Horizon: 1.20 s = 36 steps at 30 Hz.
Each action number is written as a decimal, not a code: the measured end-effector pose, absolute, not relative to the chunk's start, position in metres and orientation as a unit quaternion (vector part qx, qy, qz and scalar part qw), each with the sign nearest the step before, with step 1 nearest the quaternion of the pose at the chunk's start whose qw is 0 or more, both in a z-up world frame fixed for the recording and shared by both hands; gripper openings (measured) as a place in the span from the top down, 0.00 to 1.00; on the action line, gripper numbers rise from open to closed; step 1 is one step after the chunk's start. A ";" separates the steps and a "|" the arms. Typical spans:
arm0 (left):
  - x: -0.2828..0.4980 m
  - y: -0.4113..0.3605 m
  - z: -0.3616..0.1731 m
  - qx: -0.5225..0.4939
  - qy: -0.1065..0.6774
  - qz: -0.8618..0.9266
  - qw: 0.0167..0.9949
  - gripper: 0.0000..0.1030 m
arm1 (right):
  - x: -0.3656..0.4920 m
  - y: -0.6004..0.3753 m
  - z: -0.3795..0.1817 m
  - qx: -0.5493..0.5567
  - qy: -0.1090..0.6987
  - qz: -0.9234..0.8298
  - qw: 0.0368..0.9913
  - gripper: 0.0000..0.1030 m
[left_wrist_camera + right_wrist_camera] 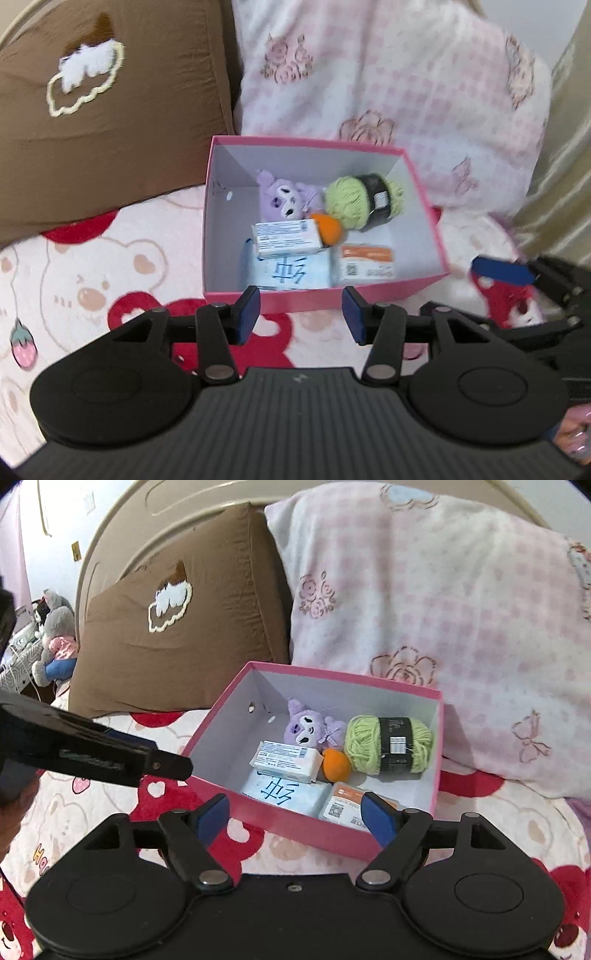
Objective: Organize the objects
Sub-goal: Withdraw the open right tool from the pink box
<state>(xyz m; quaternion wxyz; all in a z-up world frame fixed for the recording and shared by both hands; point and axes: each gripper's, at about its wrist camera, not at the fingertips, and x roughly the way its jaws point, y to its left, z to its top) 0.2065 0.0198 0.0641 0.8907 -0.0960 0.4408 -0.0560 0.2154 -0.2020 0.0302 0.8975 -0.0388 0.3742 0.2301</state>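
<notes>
1. The box, pink outside and white inside, sits on the bed just ahead of both hand-held grippers, lid off, its long axis running from near-left to far-right in the right wrist view.
2. Inside lie a purple plush, a ball of green yarn, an orange ball, a white pack resting on a blue-marked pack, and a small orange-topped carton.
3. The left hand-held gripper hovers before the near wall, roughly centred on it, jaws parted and empty.
4. The right hand-held gripper faces the near right corner, jaws wide apart, nothing between them; one pad overlaps the carton in view, but I cannot tell that it touches.
5. No loose item shows on the bed near the box, so the sorting looks largely done.
6. Both are about equally near; the left one lines up squarer with the box, and the right is better placed for the right end.
7. A brown pillow and a pink pillow stand behind the box.
</notes>
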 end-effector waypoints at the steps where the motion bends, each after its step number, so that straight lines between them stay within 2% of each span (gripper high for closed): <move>1: 0.201 0.018 0.068 -0.100 0.429 -0.053 0.896 0.53 | 0.212 -0.204 0.032 -0.038 0.373 0.229 0.899 0.20; 5: 0.176 0.007 0.085 -0.102 0.403 -0.064 0.907 0.50 | 0.194 -0.209 0.041 -0.039 0.362 0.221 0.905 0.20; 9: 0.153 -0.007 0.097 -0.059 0.406 -0.068 0.909 0.46 | 0.177 -0.215 0.051 -0.033 0.357 0.213 0.909 0.20; 12: 0.136 -0.008 0.100 -0.075 0.409 -0.081 0.906 0.45 | 0.165 -0.219 0.056 -0.033 0.355 0.206 0.912 0.19; 17: 0.116 -0.008 0.095 -0.089 0.412 -0.082 0.903 0.43 | 0.146 -0.224 0.060 -0.028 0.354 0.193 0.915 0.19; 28: 0.091 0.014 0.071 -0.116 0.411 -0.034 0.903 0.42 | 0.114 -0.225 0.054 -0.009 0.380 0.176 0.908 0.09; 31: 0.085 0.016 0.068 -0.107 0.413 -0.035 0.904 0.37 | 0.107 -0.221 0.054 -0.018 0.382 0.162 0.910 0.01; 36: 0.077 0.022 0.062 -0.099 0.412 -0.030 0.905 0.21 | 0.103 -0.218 0.045 -0.028 0.391 0.126 0.911 0.01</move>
